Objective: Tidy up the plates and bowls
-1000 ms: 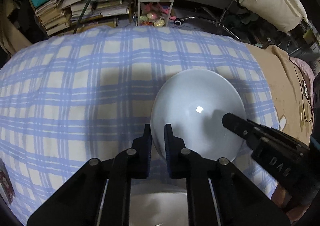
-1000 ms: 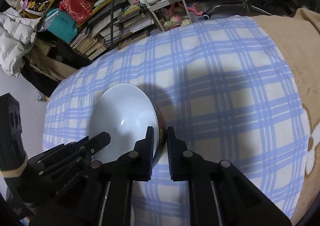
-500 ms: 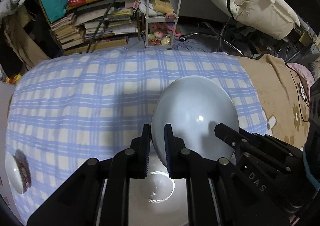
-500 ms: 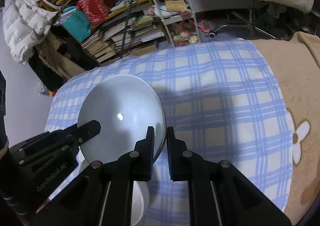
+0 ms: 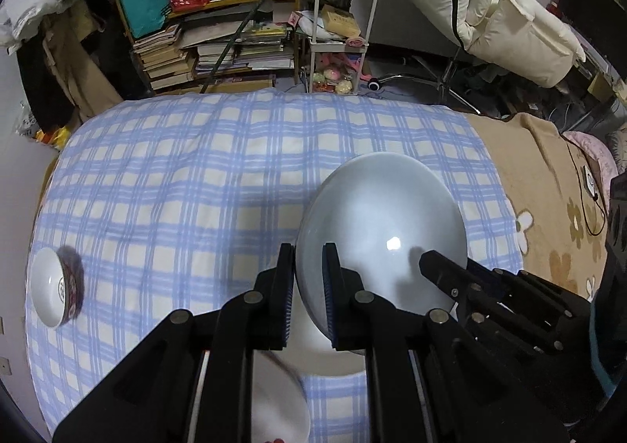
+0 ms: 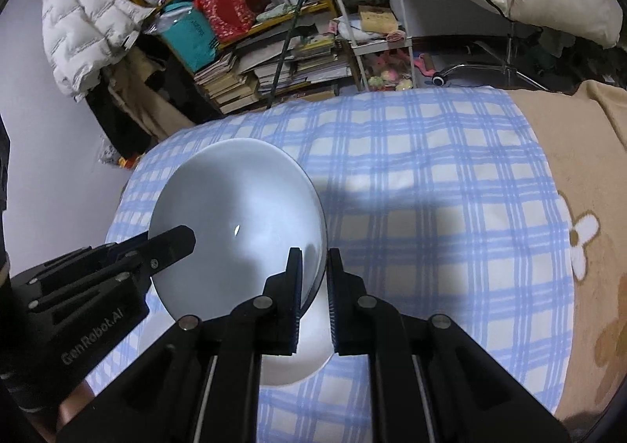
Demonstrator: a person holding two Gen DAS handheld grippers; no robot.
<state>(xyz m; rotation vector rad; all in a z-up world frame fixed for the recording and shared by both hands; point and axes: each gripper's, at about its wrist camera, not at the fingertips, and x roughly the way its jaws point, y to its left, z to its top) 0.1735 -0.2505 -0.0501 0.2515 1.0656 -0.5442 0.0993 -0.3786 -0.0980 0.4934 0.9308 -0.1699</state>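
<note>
A large white bowl (image 5: 382, 231) is held in the air above the blue plaid bedspread (image 5: 196, 176). My left gripper (image 5: 308, 286) is shut on the bowl's left rim. My right gripper (image 6: 313, 286) is shut on its right rim; the bowl also shows in the right wrist view (image 6: 239, 215). A white plate (image 6: 298, 356) lies on the bedspread right below the bowl. A small white bowl with a dark red outside (image 5: 55, 282) lies on its side at the bed's left edge. Part of another white dish (image 5: 274, 403) shows under my left gripper.
A tan flowered blanket (image 5: 548, 207) covers the bed to the right. Beyond the far bed edge stand a cluttered bookshelf (image 5: 211, 19), a white trolley (image 5: 341, 31) and a chair with a cream jacket (image 5: 509, 11).
Both grippers have lifted the large bowl well above the bed. The white plate beneath it and the small bowl at the left have come into view.
</note>
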